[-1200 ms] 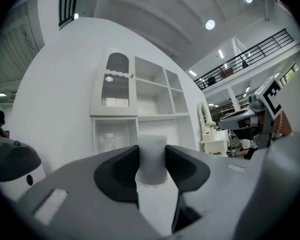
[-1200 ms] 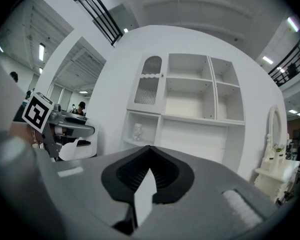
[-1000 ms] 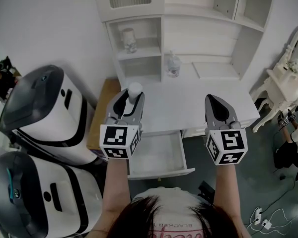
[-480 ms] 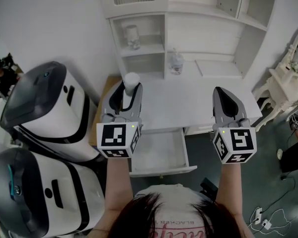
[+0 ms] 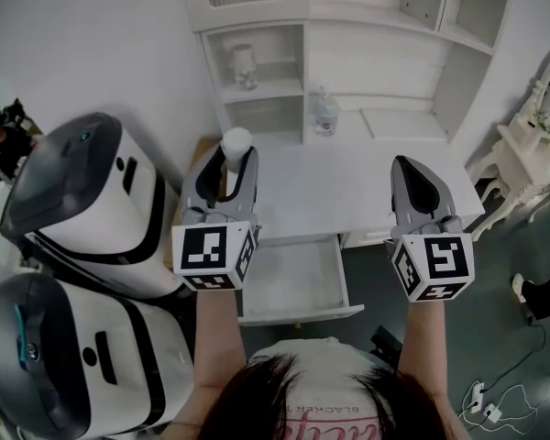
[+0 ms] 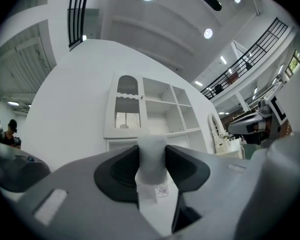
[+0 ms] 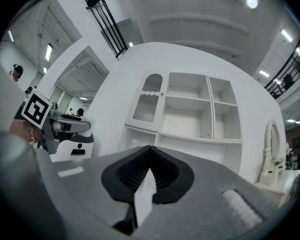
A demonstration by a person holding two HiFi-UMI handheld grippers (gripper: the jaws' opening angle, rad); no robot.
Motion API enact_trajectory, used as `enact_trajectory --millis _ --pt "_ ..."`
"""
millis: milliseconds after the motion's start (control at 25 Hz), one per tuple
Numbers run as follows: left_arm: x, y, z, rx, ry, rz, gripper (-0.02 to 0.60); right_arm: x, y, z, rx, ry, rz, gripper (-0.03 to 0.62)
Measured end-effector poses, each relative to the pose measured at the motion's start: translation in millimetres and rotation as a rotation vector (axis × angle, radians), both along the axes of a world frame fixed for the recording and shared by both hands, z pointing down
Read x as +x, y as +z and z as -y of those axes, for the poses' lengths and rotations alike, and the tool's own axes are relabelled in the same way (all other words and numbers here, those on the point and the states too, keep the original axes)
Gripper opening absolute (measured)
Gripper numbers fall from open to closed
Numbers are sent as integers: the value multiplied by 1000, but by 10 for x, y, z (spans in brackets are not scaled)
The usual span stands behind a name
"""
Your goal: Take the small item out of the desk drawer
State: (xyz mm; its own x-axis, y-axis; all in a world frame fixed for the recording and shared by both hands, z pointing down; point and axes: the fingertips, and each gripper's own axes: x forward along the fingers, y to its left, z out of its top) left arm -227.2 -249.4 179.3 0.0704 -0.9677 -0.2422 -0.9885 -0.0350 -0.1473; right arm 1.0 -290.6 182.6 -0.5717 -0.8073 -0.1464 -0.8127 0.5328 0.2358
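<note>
While hovering over desk [image 5: 348, 191] L edge, grips item [image 5: 236, 140] w/ L gripper [image 5: 231, 159]: jaws part-closed, pads pressing both sides of small white cylinder, its top poking out past tips. Holds it up, clear of drawer [image 5: 298, 314], which hangs open below desk front, approx btwn the two grippers. Further back, bottle [image 5: 324, 115] upright on desk by shelf unit. At R, has R gripper [image 5: 411, 168] shut, tips touching, nothing btwn, above desk's R part.

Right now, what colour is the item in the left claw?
White rounded-top cylinder; best in head view.
</note>
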Motion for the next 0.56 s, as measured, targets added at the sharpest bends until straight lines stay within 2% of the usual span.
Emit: enact_trajectory --millis 560 --pt "-32 4 -40 6 -27 30 178 71 21 14 -1 12 6 0"
